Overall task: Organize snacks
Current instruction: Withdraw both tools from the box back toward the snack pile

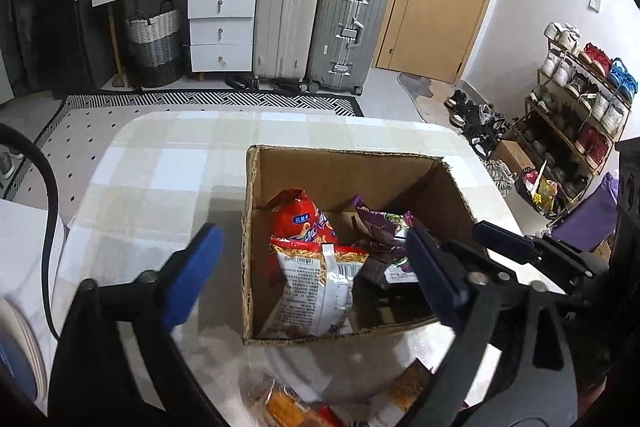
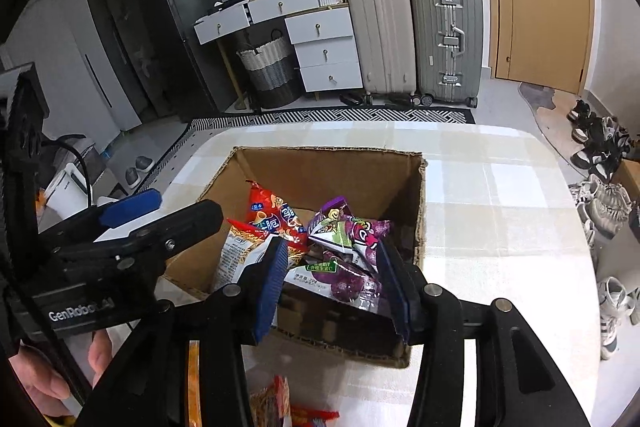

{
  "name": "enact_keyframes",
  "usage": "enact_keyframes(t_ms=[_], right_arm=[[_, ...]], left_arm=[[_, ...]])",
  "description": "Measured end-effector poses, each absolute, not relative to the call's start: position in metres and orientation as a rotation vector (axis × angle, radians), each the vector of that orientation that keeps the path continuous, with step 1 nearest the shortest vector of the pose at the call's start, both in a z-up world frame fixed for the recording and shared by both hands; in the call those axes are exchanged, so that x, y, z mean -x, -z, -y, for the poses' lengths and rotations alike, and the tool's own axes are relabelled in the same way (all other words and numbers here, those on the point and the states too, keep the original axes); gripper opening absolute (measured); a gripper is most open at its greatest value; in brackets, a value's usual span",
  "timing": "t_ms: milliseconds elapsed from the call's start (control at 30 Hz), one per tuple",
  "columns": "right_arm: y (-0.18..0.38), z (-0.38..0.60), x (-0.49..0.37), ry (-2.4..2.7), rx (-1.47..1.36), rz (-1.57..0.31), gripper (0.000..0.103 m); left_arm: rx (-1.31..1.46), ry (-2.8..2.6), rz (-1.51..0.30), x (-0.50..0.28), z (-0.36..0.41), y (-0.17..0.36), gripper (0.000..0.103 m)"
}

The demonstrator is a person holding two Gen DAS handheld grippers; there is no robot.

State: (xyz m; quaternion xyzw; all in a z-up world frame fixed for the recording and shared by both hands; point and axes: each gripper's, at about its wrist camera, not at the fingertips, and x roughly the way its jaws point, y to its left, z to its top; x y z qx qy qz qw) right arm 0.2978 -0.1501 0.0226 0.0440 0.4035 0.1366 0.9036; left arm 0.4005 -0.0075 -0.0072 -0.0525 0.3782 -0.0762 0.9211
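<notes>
An open cardboard box (image 1: 344, 153) (image 2: 328, 151) stands on a checked tablecloth (image 1: 160, 167). In it lie a red snack bag (image 1: 304, 219) (image 2: 272, 211), a white-backed noodle packet (image 1: 316, 291) (image 2: 236, 255) and purple packets (image 1: 380, 227) (image 2: 348, 227). My left gripper (image 1: 312, 279) hangs open wide over the box's near left part, with nothing between its pads. My right gripper (image 2: 334, 287) is over the box's near edge, its pads apart. A purple-and-white packet (image 2: 336, 279) lies in the box behind the gap. The right gripper's finger (image 1: 500, 239) also shows at the box's right wall.
Loose orange and red snack packets (image 1: 288, 407) (image 2: 276, 399) lie on the table in front of the box. A hand (image 2: 40, 379) holds the left gripper's handle. Beyond the table are suitcases (image 1: 320, 27), white drawers (image 1: 220, 31), a door and a shoe rack (image 1: 580, 99).
</notes>
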Motion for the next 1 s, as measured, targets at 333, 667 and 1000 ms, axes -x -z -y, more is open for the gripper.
enact_keyframes(t_ms=[333,667,1000], right_arm=[[-0.053,0.158,-0.254,-0.275,-0.087,-0.791,0.057],[-0.101,0.160,-0.185,-0.249,-0.037,-0.691,0.076],[-0.124,0.163,-0.091,-0.248,-0.007,-0.613,0.078]], left_arm=[[0.102,0.172,-0.706,-0.336,0.016,-0.035,0.102],[0.095,0.176,-0.629,-0.247,0.018,-0.091,0.102],[0.106,0.140,-0.581,-0.138,0.011,-0.120,0.102]])
